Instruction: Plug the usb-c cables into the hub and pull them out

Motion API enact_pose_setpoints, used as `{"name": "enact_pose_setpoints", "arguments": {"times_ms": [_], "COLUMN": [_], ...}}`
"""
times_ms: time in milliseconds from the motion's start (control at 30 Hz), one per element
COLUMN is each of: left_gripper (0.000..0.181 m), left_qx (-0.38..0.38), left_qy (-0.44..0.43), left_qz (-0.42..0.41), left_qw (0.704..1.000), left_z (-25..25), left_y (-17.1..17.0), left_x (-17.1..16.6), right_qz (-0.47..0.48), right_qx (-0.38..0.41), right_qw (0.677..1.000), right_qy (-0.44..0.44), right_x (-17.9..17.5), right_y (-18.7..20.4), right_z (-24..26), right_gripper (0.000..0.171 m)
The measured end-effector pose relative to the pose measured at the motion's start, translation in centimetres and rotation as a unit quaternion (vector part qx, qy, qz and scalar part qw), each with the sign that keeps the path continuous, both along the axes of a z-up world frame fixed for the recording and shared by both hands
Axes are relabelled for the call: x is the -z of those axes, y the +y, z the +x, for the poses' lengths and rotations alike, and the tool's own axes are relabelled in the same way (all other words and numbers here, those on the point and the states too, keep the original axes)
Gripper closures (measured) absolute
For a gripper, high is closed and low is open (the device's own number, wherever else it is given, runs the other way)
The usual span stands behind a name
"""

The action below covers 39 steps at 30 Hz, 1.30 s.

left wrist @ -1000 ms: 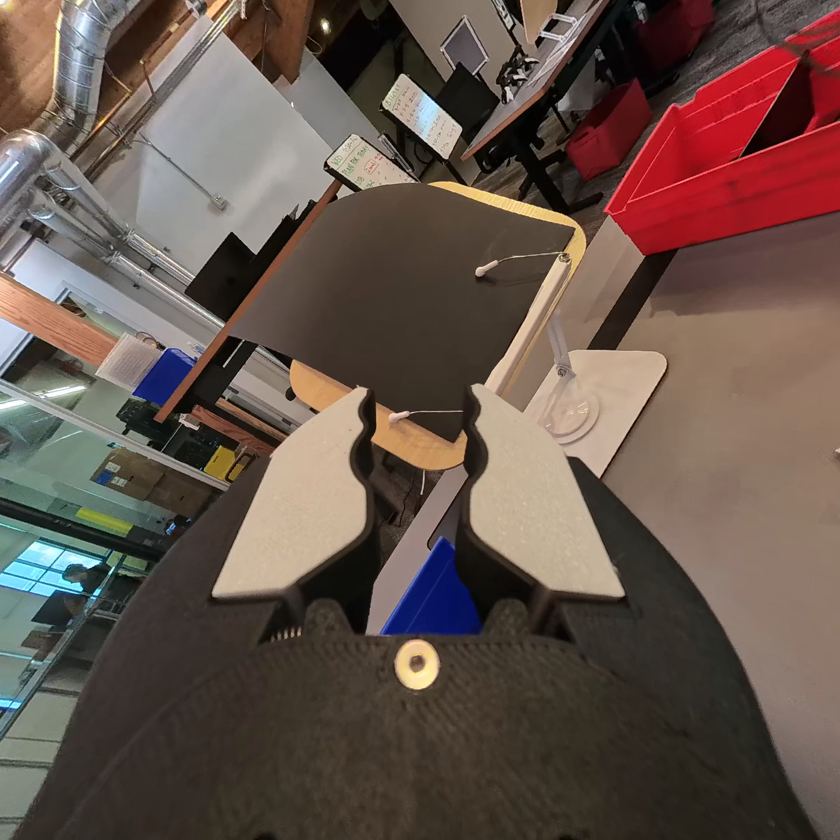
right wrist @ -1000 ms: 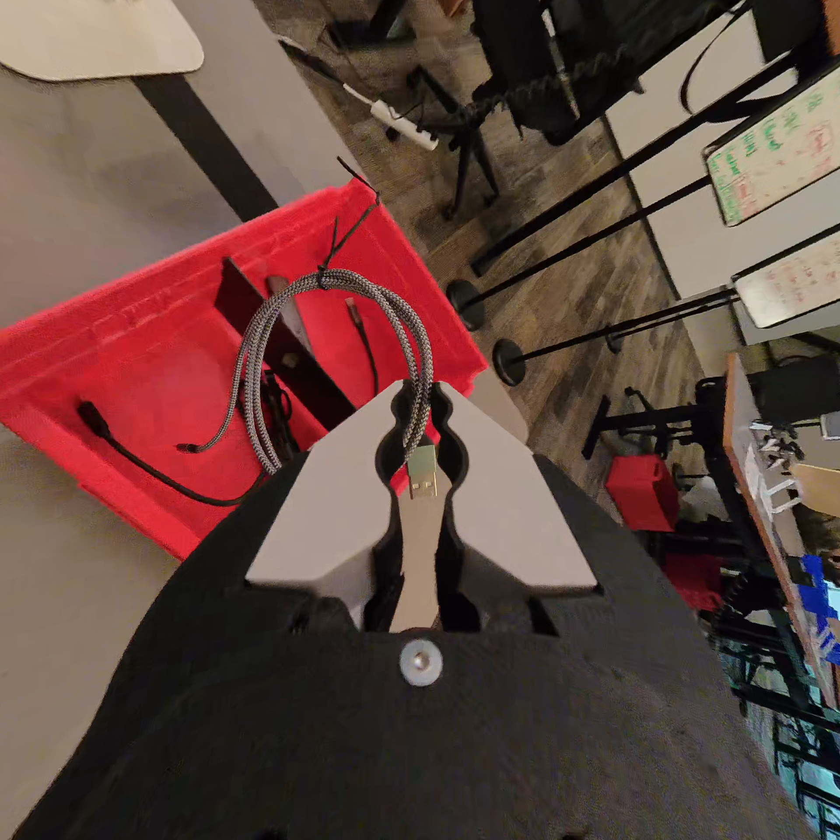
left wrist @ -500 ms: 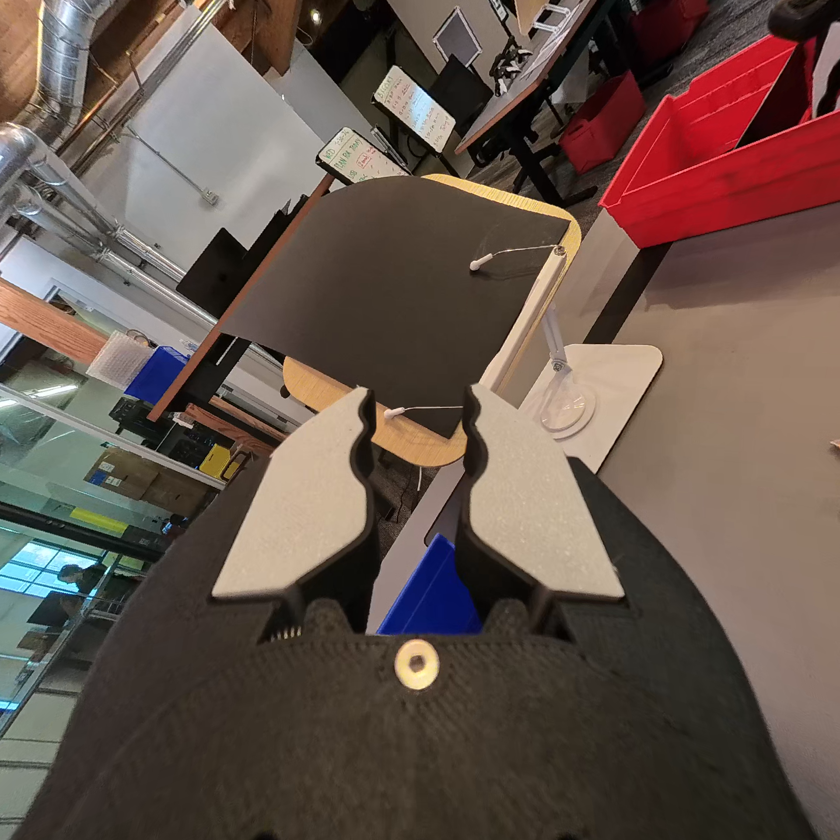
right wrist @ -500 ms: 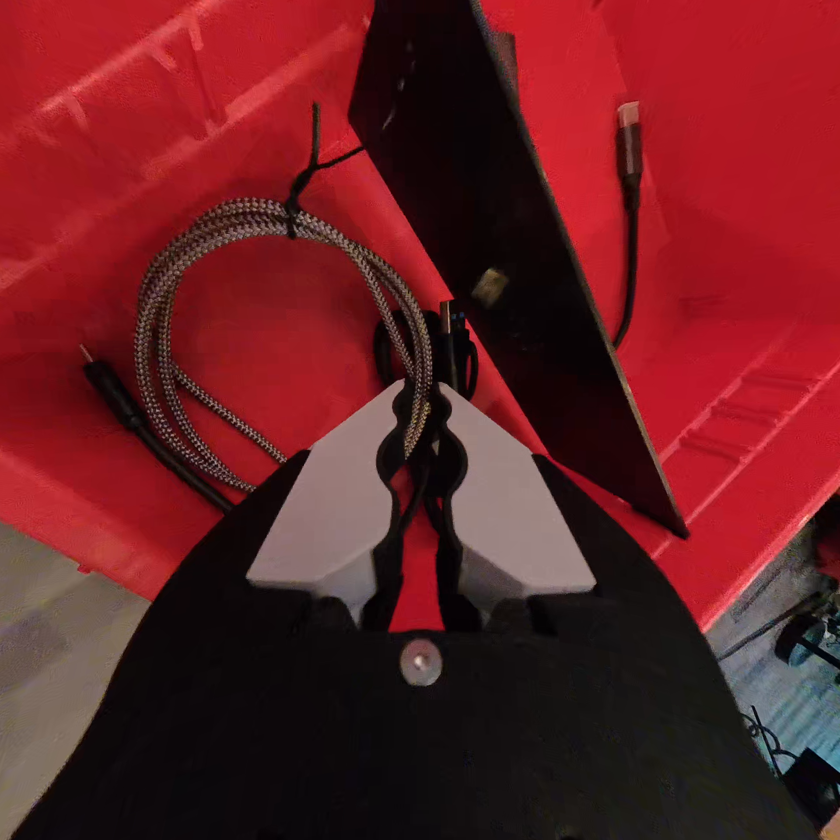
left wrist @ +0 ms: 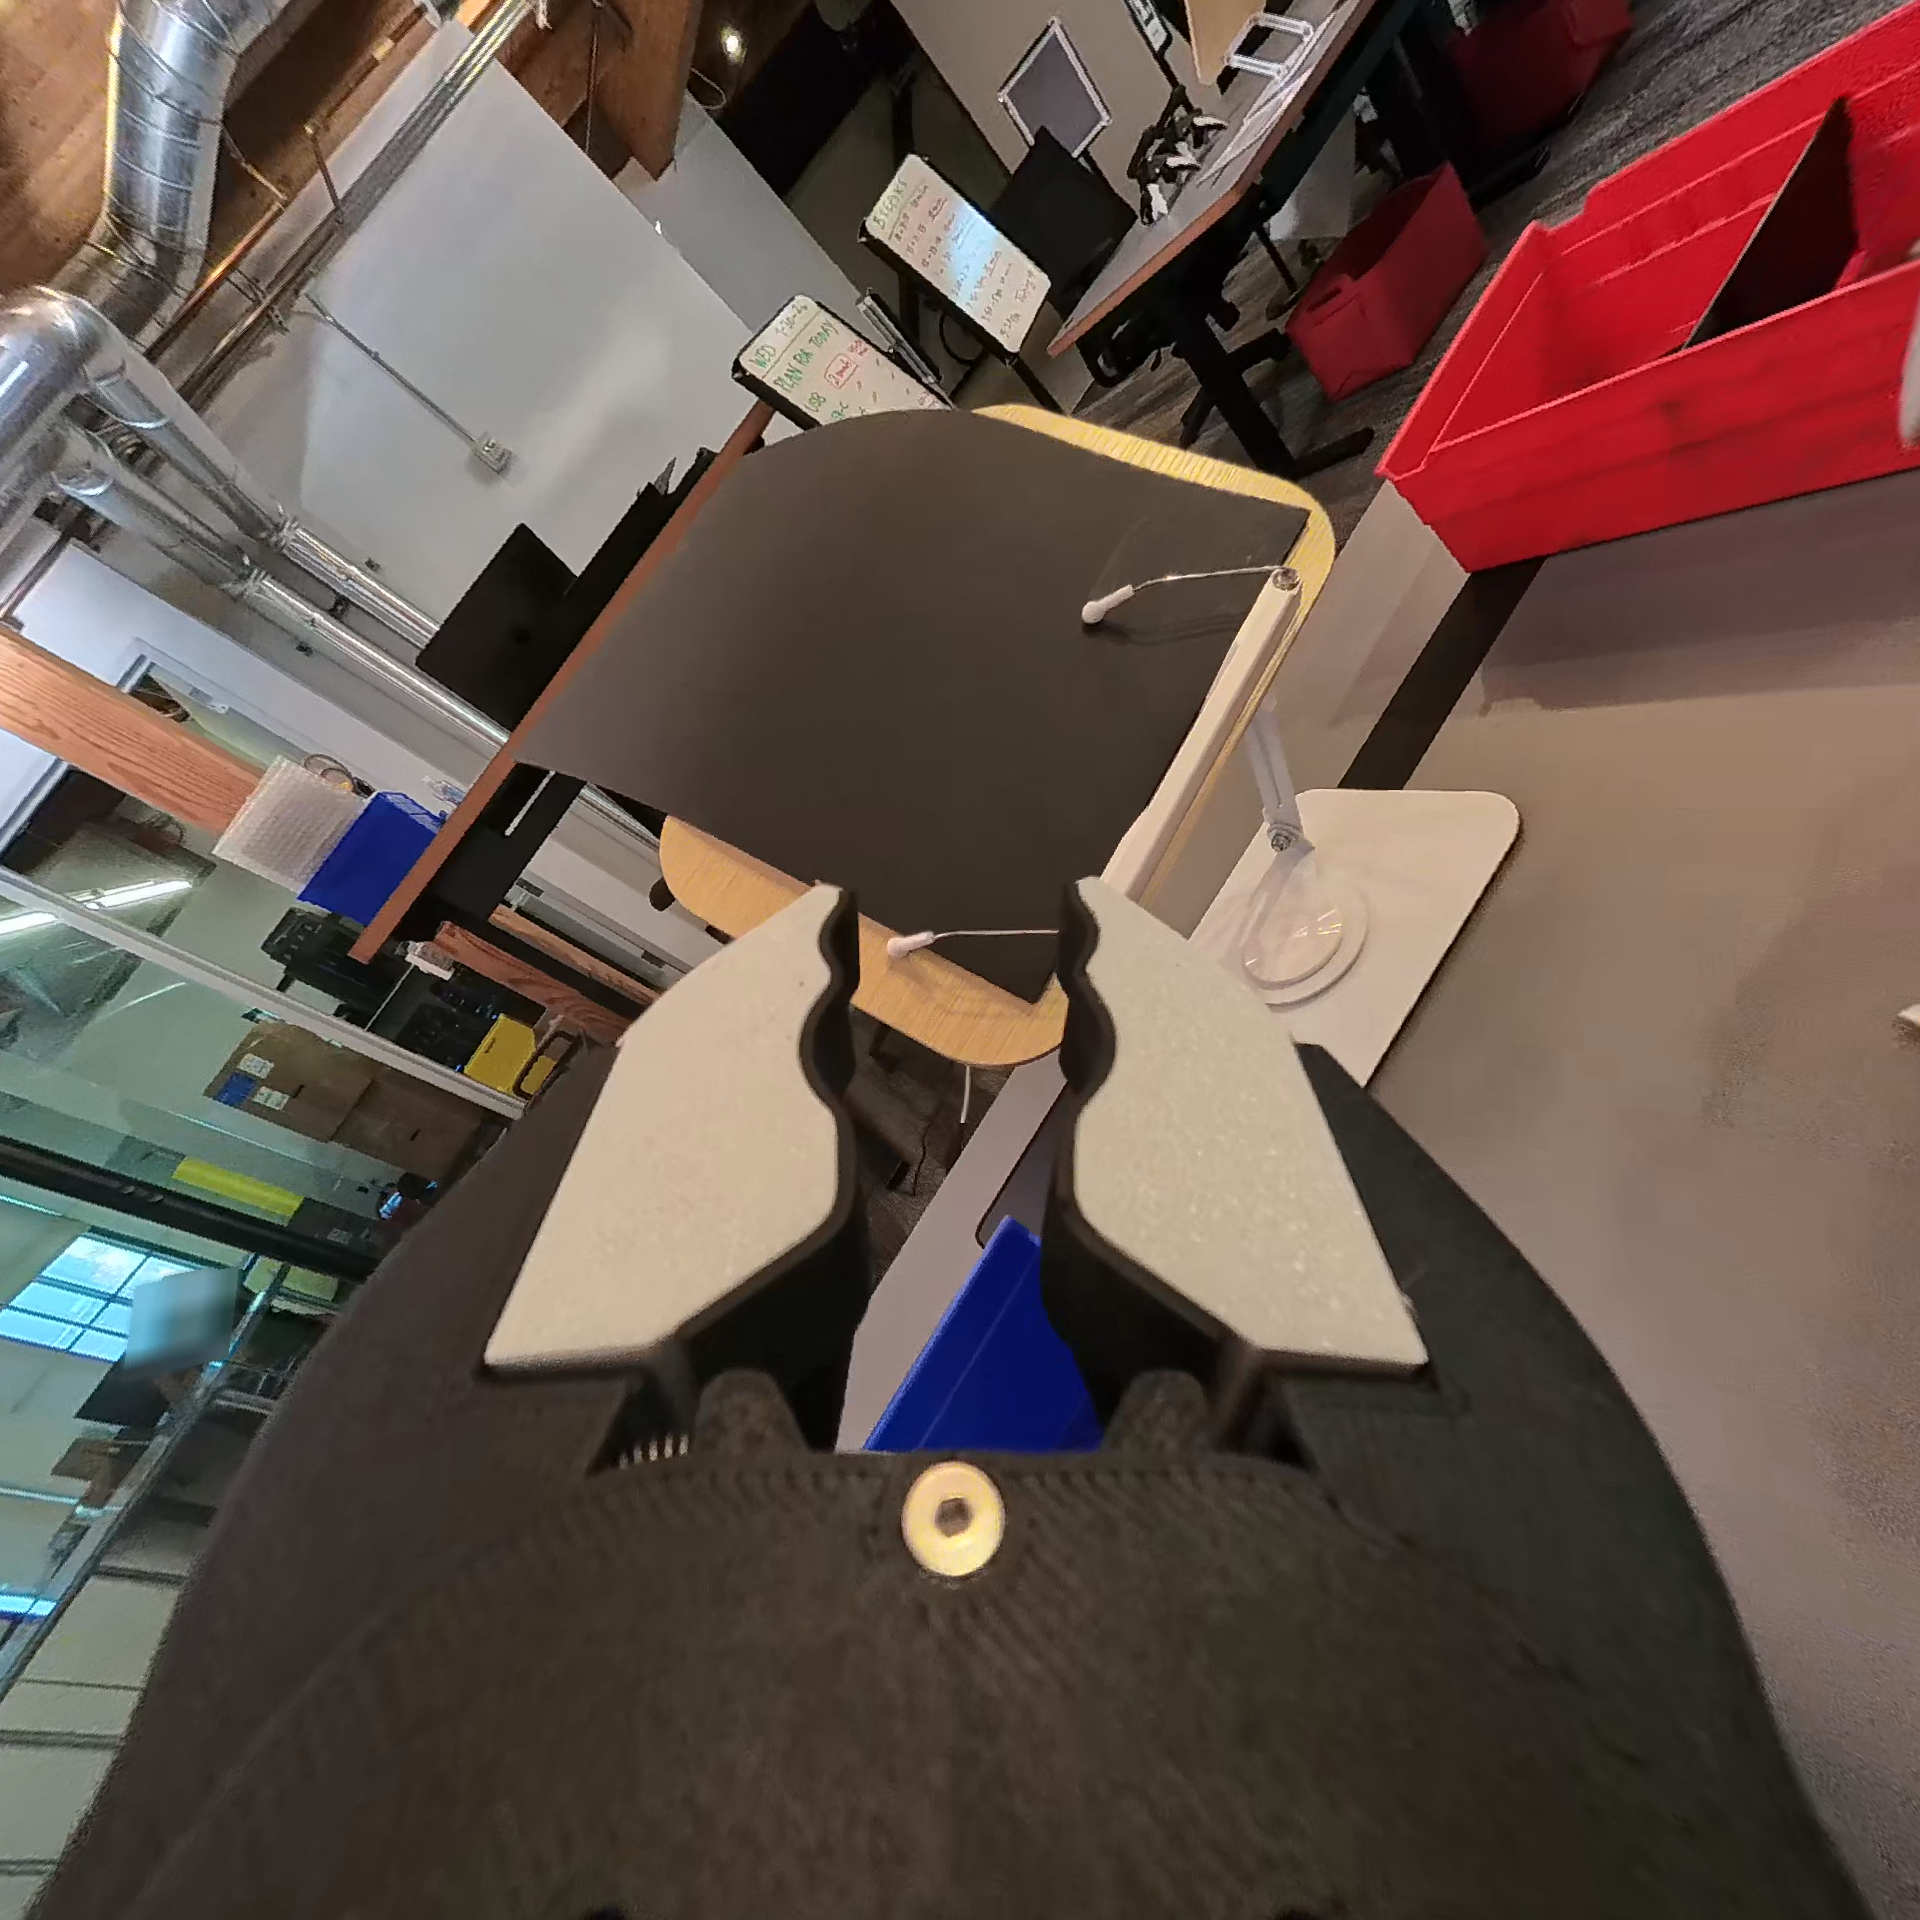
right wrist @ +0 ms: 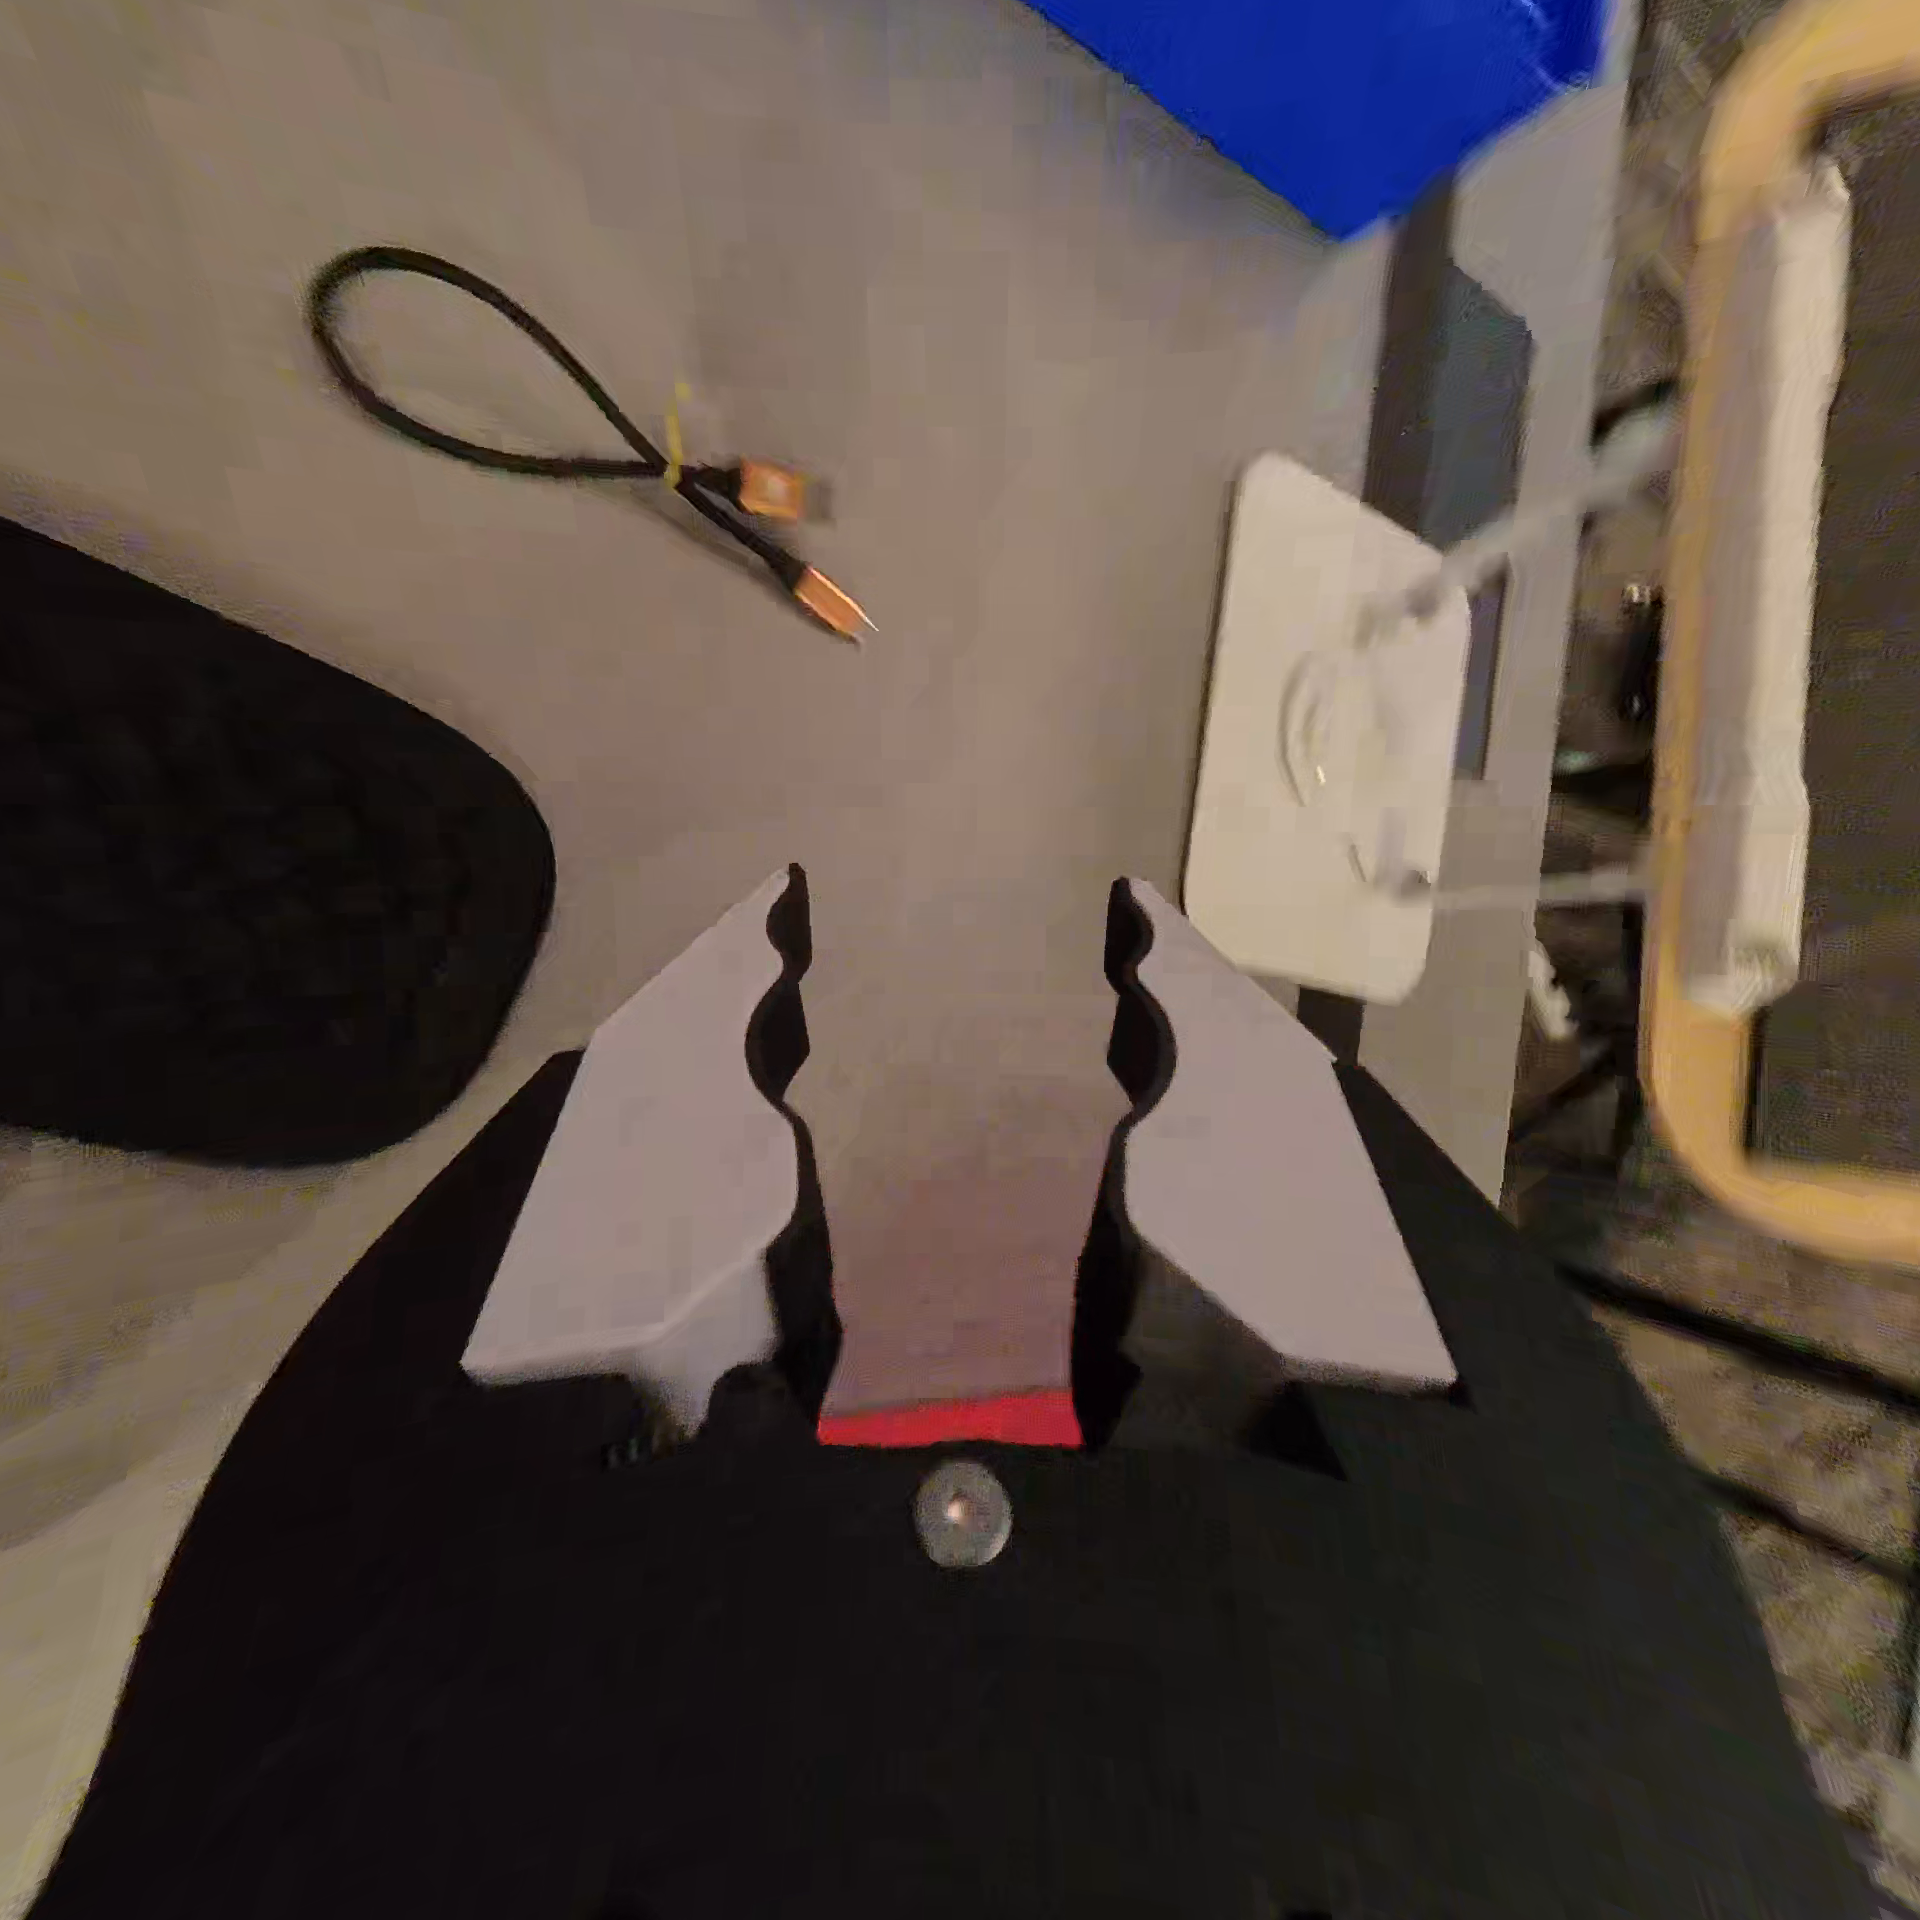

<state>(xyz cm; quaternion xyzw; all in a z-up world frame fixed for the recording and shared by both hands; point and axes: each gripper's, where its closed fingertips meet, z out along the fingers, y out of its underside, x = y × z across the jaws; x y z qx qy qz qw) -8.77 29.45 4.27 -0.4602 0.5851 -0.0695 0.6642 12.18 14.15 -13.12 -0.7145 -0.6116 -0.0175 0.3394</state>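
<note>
Cable-wise, only one shows up right now: a short black USB cable (right wrist: 582,436) lying loose on the grey table (right wrist: 935,312), looped into a teardrop and cinched with a yellow tie where the loop closes. Both its copper-coloured plugs stick out past the tie toward the right, one stubby, one thinner and pointed. Nothing is touching it. No hub that I can make out in either view.

Right gripper (right wrist: 956,883) hangs above the table looking pretty much straight down, fingers spread wide with bare tabletop between them, holding nothing. The cable sits beyond its fingertips and off to the left, well apart from them. The view is a bit motion-blurred. The black rounded shape at the left edge looks like the left gripper's body (right wrist: 239,883).

Left gripper (left wrist: 956,925) is tilted, pointing out across the table's edge toward the room, fingers apart and empty too.

Further out: a white base plate (right wrist: 1330,748) with a clear stand on it sits near the table edge, a blue bin (right wrist: 1330,83) beyond it, and a red bin (left wrist: 1662,343) with a black divider sits on the table's far right in the left wrist view.
</note>
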Motion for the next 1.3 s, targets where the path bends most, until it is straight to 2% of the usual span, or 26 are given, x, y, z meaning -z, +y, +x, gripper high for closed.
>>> {"name": "enact_pose_setpoints", "arguments": {"times_ms": [100,233,400,533,567,700,867,1000,1100,1200,1300], "left_gripper": [0.145,0.145,0.145,0.145,0.145,0.145,0.145,0.145,0.145,0.145,0.145], "left_qx": [0.005,0.012,0.01,0.012,0.011,0.008,0.004,0.0,-0.003,-0.002,0.0], "left_qy": [-0.005,-0.011,-0.007,-0.009,-0.009,-0.009,-0.015,-0.016,-0.012,-0.008,-0.004], "left_qz": [0.005,0.006,0.001,0.001,0.001,0.002,0.003,0.002,-0.001,-0.002,-0.001], "left_qw": [1.0,1.0,1.0,1.0,1.0,1.0,1.0,1.0,1.0,1.0,1.0], "left_z": [-0.1,-0.4,-0.6,-0.7,-0.8,-0.9,-1.4,-1.6,-1.5,-1.3,-1.0], "left_y": [-0.6,-0.8,-0.3,-0.3,-0.3,-0.2,0.0,0.1,0.2,0.2,0.0], "left_x": [-0.5,-0.8,-0.4,-0.6,-0.6,-0.6,-0.9,-0.9,-0.7,-0.5,-0.4], "right_qz": [0.0,-0.041,-0.132,-0.206,-0.214,-0.212,-0.139,-0.042,0.019,0.03,0.001], "right_qx": [-0.152,-0.258,-0.314,-0.316,-0.306,-0.261,-0.16,-0.006,0.125,0.225,0.279], "right_qw": [0.986,0.956,0.922,0.916,0.918,0.938,0.977,0.999,0.992,0.971,0.956], "right_qy": [-0.063,-0.136,-0.181,-0.139,-0.132,-0.079,-0.015,-0.01,-0.022,-0.069,-0.095], "right_x": [3.4,7.8,12.8,13.7,13.7,12.1,5.4,-1.3,-5.4,-6.0,-3.5], "right_y": [-0.4,-0.7,-1.1,-1.6,-1.4,-0.6,1.2,2.9,2.7,1.0,-0.6], "right_z": [-8.0,-12.9,-13.8,-14.4,-14.3,-13.6,-9.0,1.1,10.3,18.7,23.9], "right_gripper": [0.118,0.128,0.133,0.16,0.167,0.169,0.17,0.169,0.169,0.168,0.169]}}
